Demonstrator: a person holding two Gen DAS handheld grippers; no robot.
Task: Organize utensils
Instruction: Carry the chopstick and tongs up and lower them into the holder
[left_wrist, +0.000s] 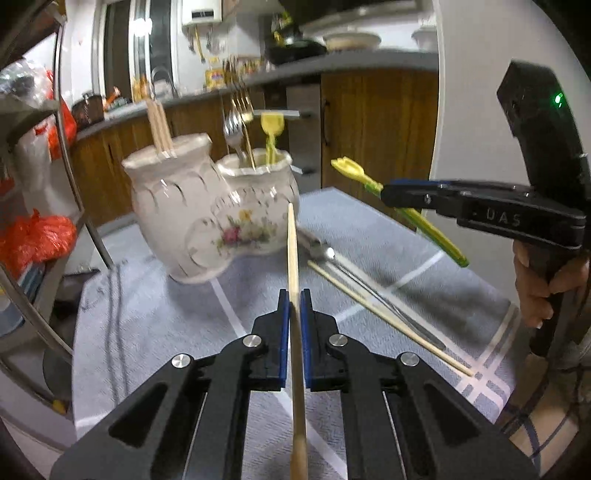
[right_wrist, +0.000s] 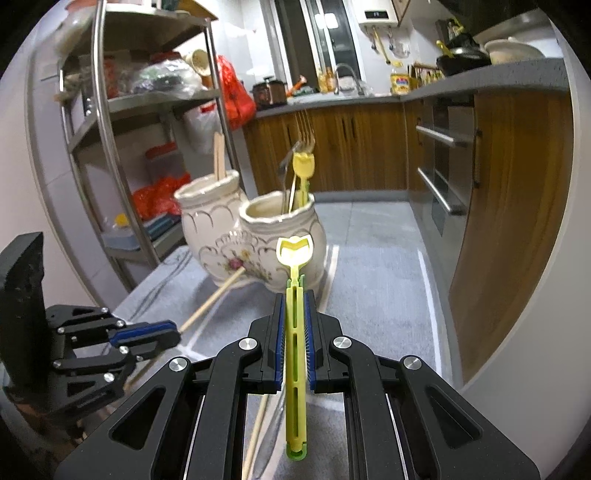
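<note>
Left gripper (left_wrist: 294, 295) is clamped on a chopstick (left_wrist: 292, 251) pointing straight up-frame at the holder (left_wrist: 177, 206), right gripper (right_wrist: 294, 295) pinching a yellow fork (right_wrist: 295, 258).

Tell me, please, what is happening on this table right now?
A person is sorting utensils with a claw in each hand. The left claw is shut on a wooden chopstick, and the right claw is shut on a yellow-green plastic fork. Both point toward the double ceramic holder, which already has chopsticks in one pot and forks in the other. Another chopstick and a metal utensil lie on the grey cloth.
</note>
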